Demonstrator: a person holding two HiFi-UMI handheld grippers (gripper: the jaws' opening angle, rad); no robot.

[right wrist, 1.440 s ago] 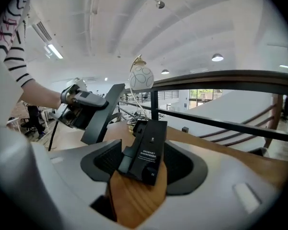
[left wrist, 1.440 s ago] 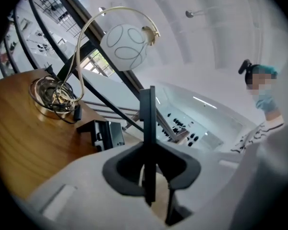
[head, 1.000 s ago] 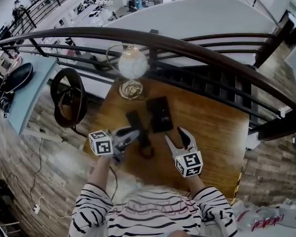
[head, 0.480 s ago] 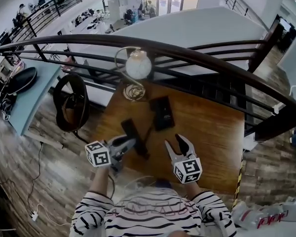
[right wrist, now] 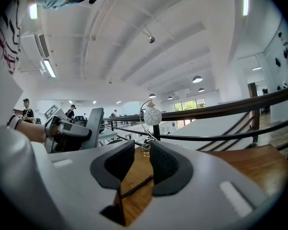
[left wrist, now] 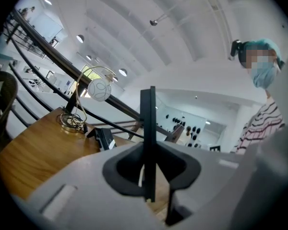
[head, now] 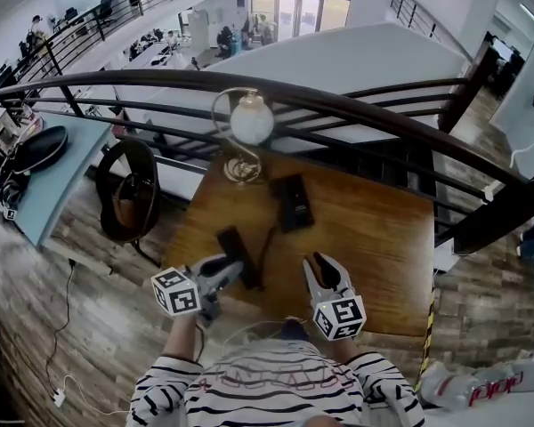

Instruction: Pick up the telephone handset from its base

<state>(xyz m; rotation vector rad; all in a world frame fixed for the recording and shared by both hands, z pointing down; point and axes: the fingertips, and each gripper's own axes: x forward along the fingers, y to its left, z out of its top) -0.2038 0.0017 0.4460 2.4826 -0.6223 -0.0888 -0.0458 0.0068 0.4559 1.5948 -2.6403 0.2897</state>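
Lift nearly complete: the left gripper point(head: 230, 272) is clamped on the slim black telephone handset point(head: 229, 240), held apart from its black rectangular base point(head: 291, 201) on the wooden table point(head: 374, 229), so the next move calls only for a steady hold that spares the dark cord point(head: 266, 240). The right gripper point(head: 324, 264), its jaws just closing to a narrow gap, grips nothing. The handset's near end is hidden behind the left gripper, and its clearance above the tabletop is hard to judge.

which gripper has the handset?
The left gripper, clamped on the black handset; the right gripper has just been closing, with nothing between its jaws.
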